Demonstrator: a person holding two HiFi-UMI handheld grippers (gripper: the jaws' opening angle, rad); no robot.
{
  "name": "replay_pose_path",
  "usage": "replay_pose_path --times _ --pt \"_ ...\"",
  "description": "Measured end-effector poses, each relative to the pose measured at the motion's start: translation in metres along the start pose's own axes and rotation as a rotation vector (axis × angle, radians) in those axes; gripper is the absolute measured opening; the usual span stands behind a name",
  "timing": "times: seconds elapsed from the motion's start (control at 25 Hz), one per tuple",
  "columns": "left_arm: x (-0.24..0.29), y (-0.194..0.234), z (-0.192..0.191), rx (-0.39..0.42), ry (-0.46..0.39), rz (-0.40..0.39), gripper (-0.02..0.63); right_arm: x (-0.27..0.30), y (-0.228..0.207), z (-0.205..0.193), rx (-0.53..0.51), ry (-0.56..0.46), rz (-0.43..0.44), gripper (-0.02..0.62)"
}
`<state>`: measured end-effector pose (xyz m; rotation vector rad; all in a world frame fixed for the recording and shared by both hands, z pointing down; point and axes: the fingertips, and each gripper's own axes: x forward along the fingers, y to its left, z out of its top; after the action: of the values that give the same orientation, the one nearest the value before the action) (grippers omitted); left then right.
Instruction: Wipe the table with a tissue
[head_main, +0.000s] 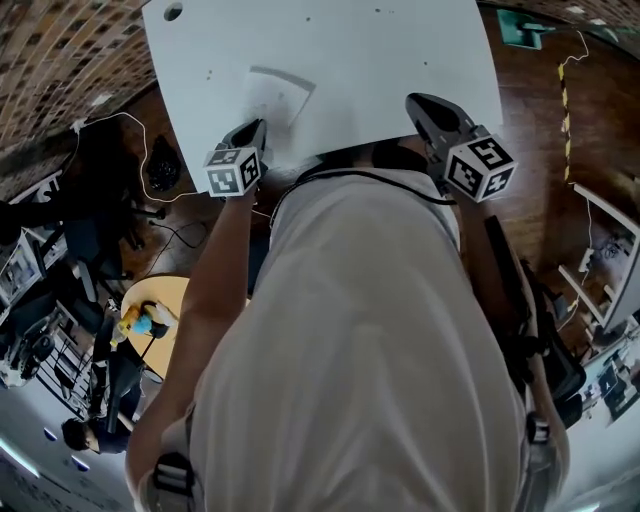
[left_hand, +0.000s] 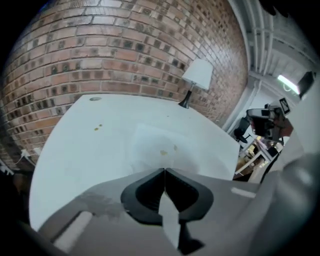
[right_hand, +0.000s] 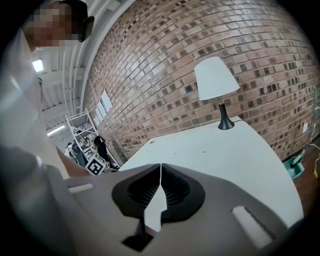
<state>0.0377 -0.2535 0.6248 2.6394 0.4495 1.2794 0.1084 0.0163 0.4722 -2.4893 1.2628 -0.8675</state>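
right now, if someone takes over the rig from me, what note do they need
Left gripper: shut, apparently pinching the near edge of the tissue, which lies spread on the table.
Right gripper: shut, empty, over the table's near side.
Done: cannot tell how much has been wiped.
Left: brown specks lie on the table beyond the tissue; wipe over them.

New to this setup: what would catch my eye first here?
A white tissue lies spread on the white table, with the left gripper shut at its near edge, seemingly pinching it. The right gripper hovers shut and empty over the table's near right edge. At the far end a white-shaded lamp stands before a brick wall.
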Motion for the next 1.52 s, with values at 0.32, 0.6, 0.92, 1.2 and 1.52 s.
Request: replay_pose_path --times 0.32,0.6,0.92,1.2,1.52 --pt "0.018 -0.008 0.010 0.114 0.022 0.034 0.011 -0.011 0.005 -0.011 0.016 -0.013 -0.064 0.011" --pt "0.050 -0.039 0.018 0.281 0.059 0.048 0.011 -0.024 0.000 -0.021 0.039 -0.027 -0.087 0.011" --pt "0.099 -0.140 0.019 0.596 0.107 -0.025 0.009 -0.031 -0.039 -0.011 0.031 -0.010 -0.013 0.011" --pt "0.124 -0.234 0.009 0.619 0.145 -0.106 0.009 -0.055 -0.088 0.005 0.010 0.054 0.071 0.009" --pt "0.094 -0.168 -0.001 0.320 0.115 0.123 0.011 -0.047 -0.117 0.015 -0.014 0.096 0.180 0.009"
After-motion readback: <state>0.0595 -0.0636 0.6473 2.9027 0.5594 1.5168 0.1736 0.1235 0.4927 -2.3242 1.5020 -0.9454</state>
